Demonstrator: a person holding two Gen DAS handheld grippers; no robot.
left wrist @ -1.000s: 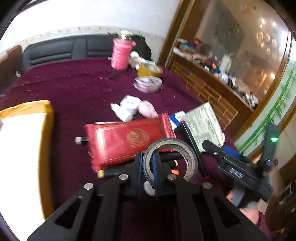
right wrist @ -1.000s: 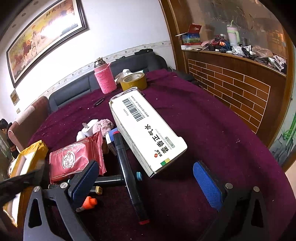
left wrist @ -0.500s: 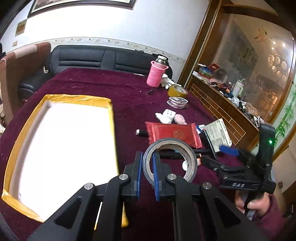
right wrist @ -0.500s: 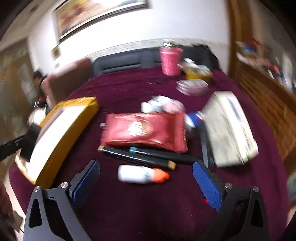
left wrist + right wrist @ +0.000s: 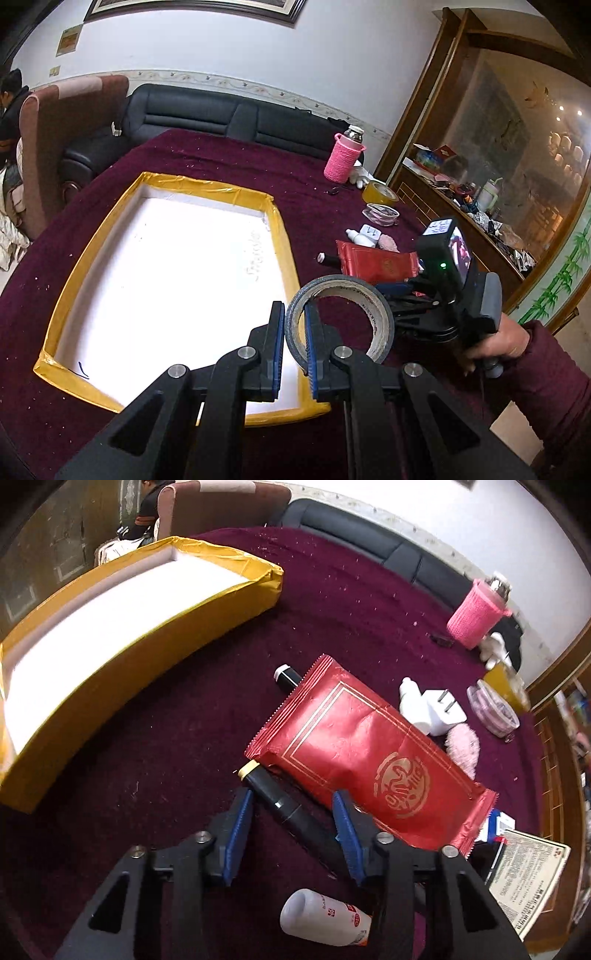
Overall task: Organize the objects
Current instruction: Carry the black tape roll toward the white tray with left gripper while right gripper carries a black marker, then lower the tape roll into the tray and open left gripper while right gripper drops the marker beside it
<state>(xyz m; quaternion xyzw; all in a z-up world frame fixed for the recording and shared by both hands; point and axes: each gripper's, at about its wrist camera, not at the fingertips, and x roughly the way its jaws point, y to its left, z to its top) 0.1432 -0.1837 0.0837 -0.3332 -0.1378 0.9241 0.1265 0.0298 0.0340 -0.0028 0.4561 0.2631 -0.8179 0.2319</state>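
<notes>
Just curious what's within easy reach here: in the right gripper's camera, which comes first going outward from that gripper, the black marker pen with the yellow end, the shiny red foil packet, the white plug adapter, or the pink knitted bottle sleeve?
1. Black marker pen with the yellow end: between the jaws of the right gripper, untouched.
2. Shiny red foil packet: just beyond, to the right.
3. White plug adapter: past the packet.
4. Pink knitted bottle sleeve: far right, near the sofa.

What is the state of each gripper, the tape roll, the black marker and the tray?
left gripper: shut on the tape roll
right gripper: jaws just closing, pads not yet on the black marker between them
tray: nothing inside
</notes>
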